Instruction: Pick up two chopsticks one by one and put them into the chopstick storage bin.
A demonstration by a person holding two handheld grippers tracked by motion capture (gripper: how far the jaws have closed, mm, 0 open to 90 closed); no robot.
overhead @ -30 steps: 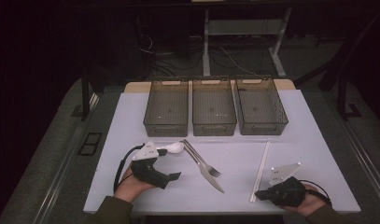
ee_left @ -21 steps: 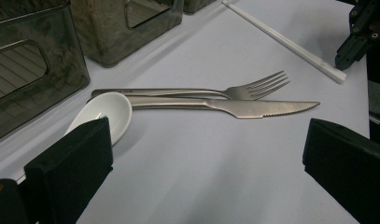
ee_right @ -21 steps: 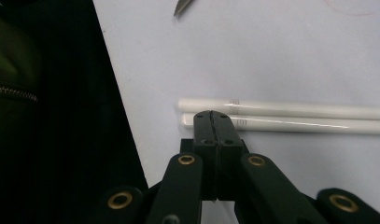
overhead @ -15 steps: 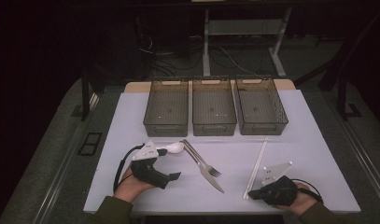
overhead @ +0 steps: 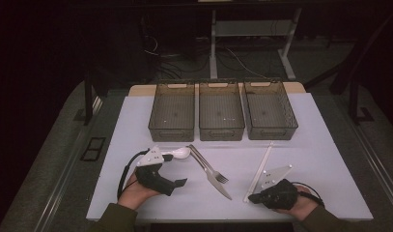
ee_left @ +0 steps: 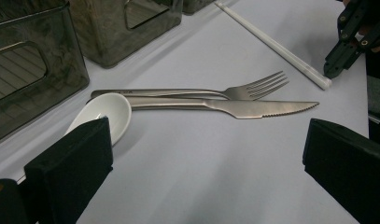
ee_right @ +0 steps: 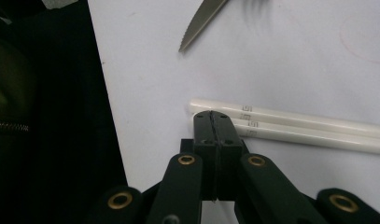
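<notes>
Chopsticks (ee_right: pixel 309 126) lie side by side on the table (overhead: pixel 324 159), right of the knife (overhead: pixel 218 181) and fork (overhead: pixel 208 166) — their near ends just at the right gripper (ee_right: pixel 214 116), whose jaws are pressed together on nothing. Left gripper (ee_left: pixel 201 154) rests beside the spoon (ee_left: pixel 106 112), jaws wide.

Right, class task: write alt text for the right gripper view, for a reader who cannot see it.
The right gripper, its black jaws shut together, has its tip at the near end of a pair of white chopsticks lying on a pale table. A serrated knife tip shows above.
</notes>
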